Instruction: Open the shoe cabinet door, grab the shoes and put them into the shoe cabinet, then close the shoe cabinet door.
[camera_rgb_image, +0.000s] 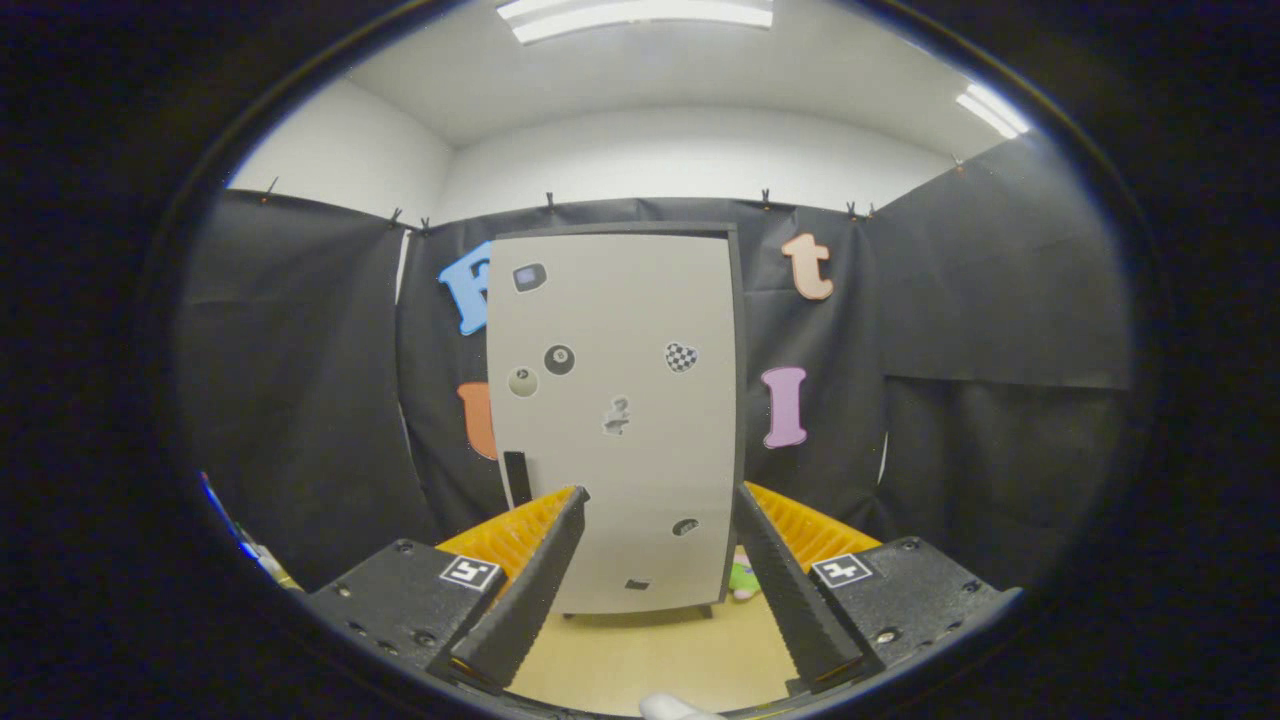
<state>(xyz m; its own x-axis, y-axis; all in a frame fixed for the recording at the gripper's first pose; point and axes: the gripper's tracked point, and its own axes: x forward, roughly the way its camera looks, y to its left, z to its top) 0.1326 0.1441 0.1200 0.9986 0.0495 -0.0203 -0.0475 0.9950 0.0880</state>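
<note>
Item one, as I see it from my station: a tall pale-grey shoe cabinet with dark edges, upright on the tan floor against the booth wall, door shut, small stickers scattered over its front, a dark handle near its lower left edge.

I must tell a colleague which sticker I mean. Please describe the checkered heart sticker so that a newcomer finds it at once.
Look beyond the open gripper to the tall pale shoe cabinet door before the black cloth. At mid-height, near its right edge, sits the checkered heart sticker. Unlike the two round ball stickers to its left, it is heart-shaped with a black-and-white check.
</note>
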